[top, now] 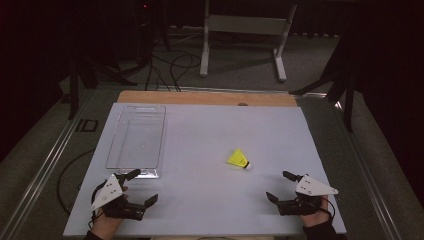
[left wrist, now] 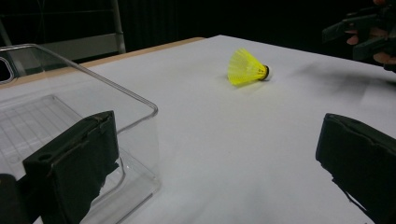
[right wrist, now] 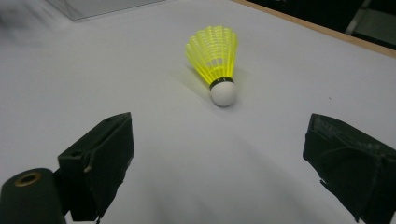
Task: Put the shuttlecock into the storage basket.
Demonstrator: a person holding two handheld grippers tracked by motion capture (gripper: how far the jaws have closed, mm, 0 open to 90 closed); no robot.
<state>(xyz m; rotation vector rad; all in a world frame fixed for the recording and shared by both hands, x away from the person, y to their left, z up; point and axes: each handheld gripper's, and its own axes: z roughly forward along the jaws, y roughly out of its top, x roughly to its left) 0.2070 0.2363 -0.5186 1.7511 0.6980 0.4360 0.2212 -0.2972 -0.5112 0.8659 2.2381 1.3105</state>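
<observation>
Risk noted: shuttlecock lying on its side, light and free to roll or skid on the smooth white desk if nudged by one jaw ahead of the other; thin skirt also likely to crush under a hard squeeze. Yellow ribbed skirt, dark band, white rounded cork; right of desk centre, well clear of the clear tray by the left edge. Right gripper and left gripper near the front edge, jaws wide apart, holding nothing.

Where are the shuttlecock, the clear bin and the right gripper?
shuttlecock (right wrist: 223, 92): right gripper view, on its white cork tip.
clear bin (top: 111, 145): high view, on its left wall.
right gripper (top: 280, 185): high view, midway between its open fingertips.
</observation>
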